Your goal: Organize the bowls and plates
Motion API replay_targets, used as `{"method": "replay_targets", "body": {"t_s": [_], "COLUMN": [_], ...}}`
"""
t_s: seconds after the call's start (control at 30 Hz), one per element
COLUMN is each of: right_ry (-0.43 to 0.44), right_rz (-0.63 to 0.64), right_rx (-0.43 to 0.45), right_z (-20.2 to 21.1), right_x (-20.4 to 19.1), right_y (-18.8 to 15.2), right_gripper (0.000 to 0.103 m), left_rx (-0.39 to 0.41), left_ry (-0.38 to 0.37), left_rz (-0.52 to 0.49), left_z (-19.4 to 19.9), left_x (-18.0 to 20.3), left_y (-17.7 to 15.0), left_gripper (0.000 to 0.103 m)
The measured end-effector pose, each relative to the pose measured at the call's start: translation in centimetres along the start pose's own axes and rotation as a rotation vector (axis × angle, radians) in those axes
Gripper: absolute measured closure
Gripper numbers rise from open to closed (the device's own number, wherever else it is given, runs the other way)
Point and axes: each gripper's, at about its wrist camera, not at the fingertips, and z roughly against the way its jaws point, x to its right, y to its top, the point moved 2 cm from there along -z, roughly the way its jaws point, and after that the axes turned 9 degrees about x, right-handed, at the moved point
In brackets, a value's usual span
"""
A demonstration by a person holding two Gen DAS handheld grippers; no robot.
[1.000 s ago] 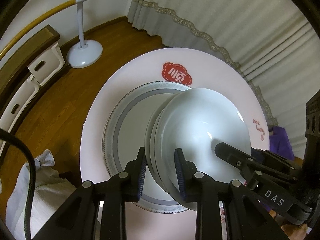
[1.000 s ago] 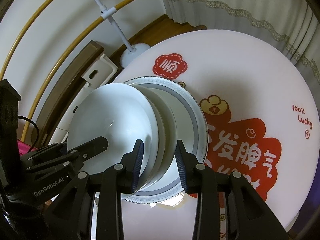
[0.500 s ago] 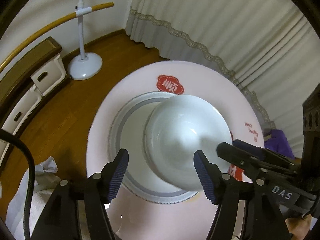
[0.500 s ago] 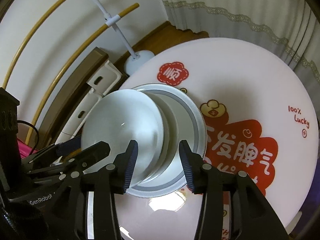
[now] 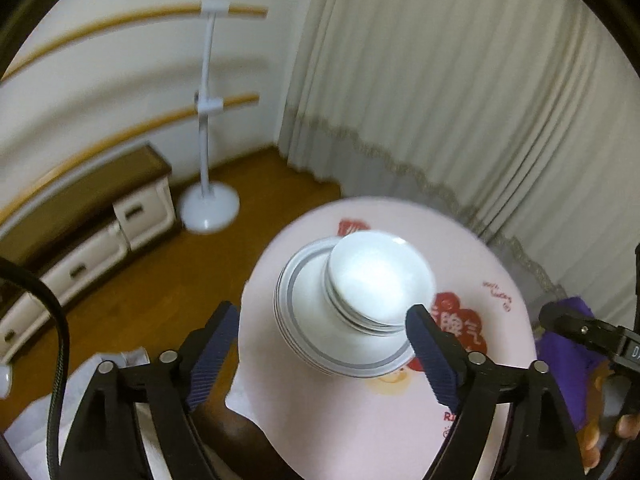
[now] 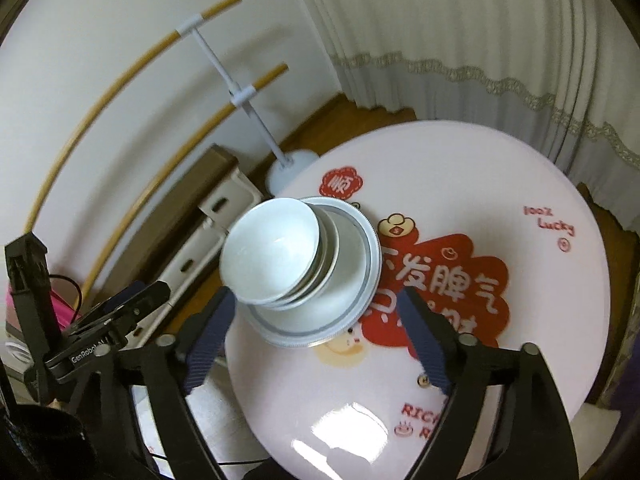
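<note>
- Left wrist view: the left gripper (image 5: 322, 346) is seen with its jaws wide apart and opening further, nothing being pressed between them. The stack of bowls (image 5: 380, 280) is set on the stack of plates (image 5: 320, 320), toward their 2 o'clock edge, on the round pink table (image 5: 360, 420). The right gripper (image 5: 592, 332) is seen at 3 o'clock.
- Right wrist view: the right gripper (image 6: 316, 336) is also held with jaws apart and opening, empty. The bowls (image 6: 272, 250) are seen toward the 10 o'clock side of the plates (image 6: 352, 280). The left gripper (image 6: 120, 312) is placed at 9 o'clock.
</note>
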Motion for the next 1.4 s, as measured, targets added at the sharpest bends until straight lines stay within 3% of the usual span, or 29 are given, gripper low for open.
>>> {"method": "replay_targets", "body": {"t_s": [0.13,0.3,0.43,0.53,0.7,0.9,1.4], "right_ry": [-0.011,-0.074,-0.124,-0.151,-0.159,-0.229,-0.223], "right_rz": [0.011,0.050,0.059,0.054,0.061,0.093,0.152], "right_rx": [0.115,0.293,0.386,0.437,0.536,0.574,0.657], "right_z": [5.1,11.4,15.0,16.9,20.4,22.3,26.4], "right_x": [0.5,1.2,1.3,1.5,1.4,0.9,0.0], "right_y": [-2.4,-6.1,-9.4,-11.3,-14.0,-16.1,-18.2], "right_gripper": [0.001,0.000,0.000,0.000,0.000,0.000,0.000], "left_rx": [0.156,0.280,0.340,0.352,0.357,0.411,0.523], "left_ry": [-0.010,-0.032,-0.042,-0.075,-0.054,-0.041,0.002], "left_rz": [-0.013,-0.039,-0.085,-0.071,-0.112,-0.163,-0.198], "left_z": [5.5,11.0,14.7,16.6,18.0,20.6,22.8], "left_x": [1.9,4.7,6.3,7.0,7.8,10.4,14.2], "left_y": [-1.8,-4.9,-8.4,-10.8,-13.6,-16.2,-19.6], "left_gripper": [0.007,0.001,0.001,0.001,0.001,0.001,0.001]}}
